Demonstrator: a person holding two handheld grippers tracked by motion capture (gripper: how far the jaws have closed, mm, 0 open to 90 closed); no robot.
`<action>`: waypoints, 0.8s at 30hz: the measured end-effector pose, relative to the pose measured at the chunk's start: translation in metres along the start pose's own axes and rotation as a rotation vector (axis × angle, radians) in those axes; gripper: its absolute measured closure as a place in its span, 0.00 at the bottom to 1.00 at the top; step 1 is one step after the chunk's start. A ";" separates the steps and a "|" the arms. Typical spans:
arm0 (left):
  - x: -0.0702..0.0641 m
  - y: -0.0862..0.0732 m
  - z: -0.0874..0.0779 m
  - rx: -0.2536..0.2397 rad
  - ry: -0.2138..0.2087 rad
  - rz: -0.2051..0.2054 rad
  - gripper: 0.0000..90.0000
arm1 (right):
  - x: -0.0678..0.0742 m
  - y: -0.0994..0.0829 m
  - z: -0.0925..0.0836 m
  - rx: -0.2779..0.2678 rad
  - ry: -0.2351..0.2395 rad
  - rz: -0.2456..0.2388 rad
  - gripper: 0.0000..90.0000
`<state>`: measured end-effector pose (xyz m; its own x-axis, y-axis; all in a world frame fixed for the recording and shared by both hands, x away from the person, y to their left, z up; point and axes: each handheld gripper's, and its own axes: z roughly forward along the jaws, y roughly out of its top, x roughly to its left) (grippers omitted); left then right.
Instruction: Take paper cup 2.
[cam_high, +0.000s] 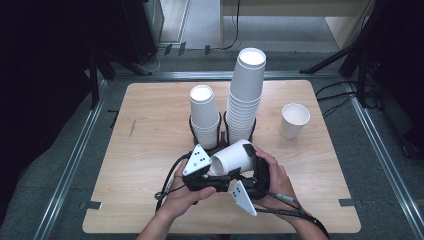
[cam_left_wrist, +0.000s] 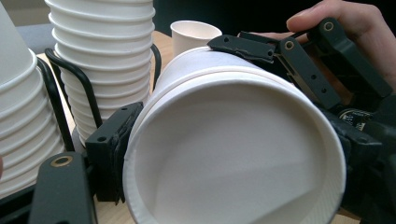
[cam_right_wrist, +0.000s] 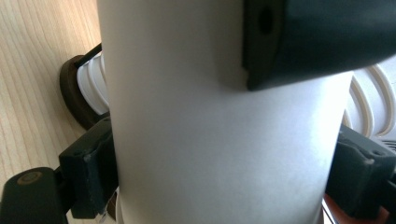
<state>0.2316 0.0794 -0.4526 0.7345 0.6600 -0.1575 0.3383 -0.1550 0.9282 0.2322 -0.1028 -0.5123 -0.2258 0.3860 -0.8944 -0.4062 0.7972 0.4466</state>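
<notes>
Paper cup (cam_high: 234, 156) lies tilted, mouth toward the person's left.

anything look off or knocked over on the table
Nothing spilled or damaged. The one odd item is a white paper cup lying on its side between the left gripper and right gripper, both clamped on it. It looks like two nested cups. The stacks stand upright.

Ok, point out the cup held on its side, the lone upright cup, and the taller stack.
held cup (cam_high: 234, 156), high view, on its side wall.
lone upright cup (cam_high: 294, 120), high view, on its outer wall.
taller stack (cam_high: 247, 80), high view, on the top cup's wall.
</notes>
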 end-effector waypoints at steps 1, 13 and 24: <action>0.000 0.000 0.000 0.003 -0.001 -0.004 0.21 | 0.000 0.000 0.000 -0.003 0.000 -0.002 0.12; 0.002 -0.002 0.000 0.011 0.003 0.009 0.23 | 0.004 -0.001 0.001 0.003 0.008 0.006 0.11; 0.006 -0.005 0.001 0.016 -0.010 0.032 0.24 | 0.004 -0.002 0.002 0.011 0.032 0.040 0.08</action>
<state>0.2352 0.0840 -0.4581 0.7512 0.6470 -0.1310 0.3234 -0.1877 0.9275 0.2334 -0.1018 -0.5169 -0.2704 0.4028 -0.8744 -0.3863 0.7866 0.4818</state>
